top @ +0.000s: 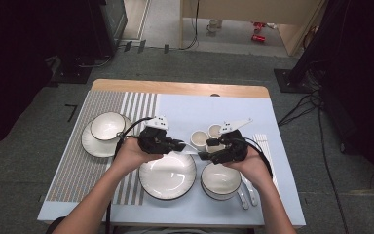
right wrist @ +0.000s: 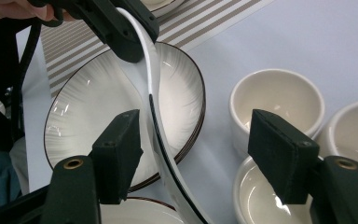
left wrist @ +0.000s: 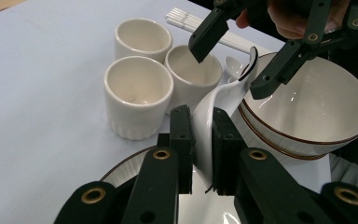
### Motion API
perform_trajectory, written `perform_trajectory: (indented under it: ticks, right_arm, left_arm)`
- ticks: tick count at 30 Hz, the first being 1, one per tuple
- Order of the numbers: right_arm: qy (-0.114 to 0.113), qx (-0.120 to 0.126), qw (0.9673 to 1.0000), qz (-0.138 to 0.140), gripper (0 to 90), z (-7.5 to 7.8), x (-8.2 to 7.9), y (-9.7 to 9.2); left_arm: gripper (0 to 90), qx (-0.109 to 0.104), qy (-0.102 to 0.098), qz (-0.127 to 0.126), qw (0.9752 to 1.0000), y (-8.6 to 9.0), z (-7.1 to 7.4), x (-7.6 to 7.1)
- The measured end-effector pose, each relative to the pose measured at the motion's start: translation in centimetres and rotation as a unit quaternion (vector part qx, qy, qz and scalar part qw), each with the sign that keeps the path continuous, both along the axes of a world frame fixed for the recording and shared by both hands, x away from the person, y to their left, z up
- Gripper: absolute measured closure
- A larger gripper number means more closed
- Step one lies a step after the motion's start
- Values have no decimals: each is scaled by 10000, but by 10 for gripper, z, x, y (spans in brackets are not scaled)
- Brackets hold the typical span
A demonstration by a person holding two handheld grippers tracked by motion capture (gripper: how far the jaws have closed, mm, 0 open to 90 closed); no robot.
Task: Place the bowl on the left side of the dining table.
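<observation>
- Left gripper view: the left tongs (left wrist: 200, 154) are clamping a white ceramic spoon (left wrist: 219, 100) above the plate (top: 167, 176), seemingly handing it over.
- The right tongs (left wrist: 228, 65) are standing open around its other end, not pressing.
- The pale blue tabletop (top: 233, 105) is sitting on grey carpet (top: 29, 161).

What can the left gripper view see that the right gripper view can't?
The left gripper view brings in the white chopsticks lying behind the cups. The right gripper view brings in the striped mat. Both share the cups, the plate and the white spoon, which is pinched in the left gripper, with the right gripper open around it.
</observation>
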State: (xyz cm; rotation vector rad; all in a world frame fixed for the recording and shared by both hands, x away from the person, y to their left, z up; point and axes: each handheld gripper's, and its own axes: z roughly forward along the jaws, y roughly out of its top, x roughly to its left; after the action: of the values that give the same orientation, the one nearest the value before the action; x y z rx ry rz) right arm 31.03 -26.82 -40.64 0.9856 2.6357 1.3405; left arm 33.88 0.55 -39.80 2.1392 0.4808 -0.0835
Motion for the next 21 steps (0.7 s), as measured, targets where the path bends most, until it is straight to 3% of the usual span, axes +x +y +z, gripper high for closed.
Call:
perform_trajectory:
  ticks: [7,21]
  right_arm:
    - [-255,-27,9996,-145,293,-1,-1,-5]
    - [-415,9,9986,-335,243,-5,-3,-14]
  left_arm:
    - [825,-20,73,103,9999,4,2,3]
    - [825,-67,49,262,9996,19,6,8]
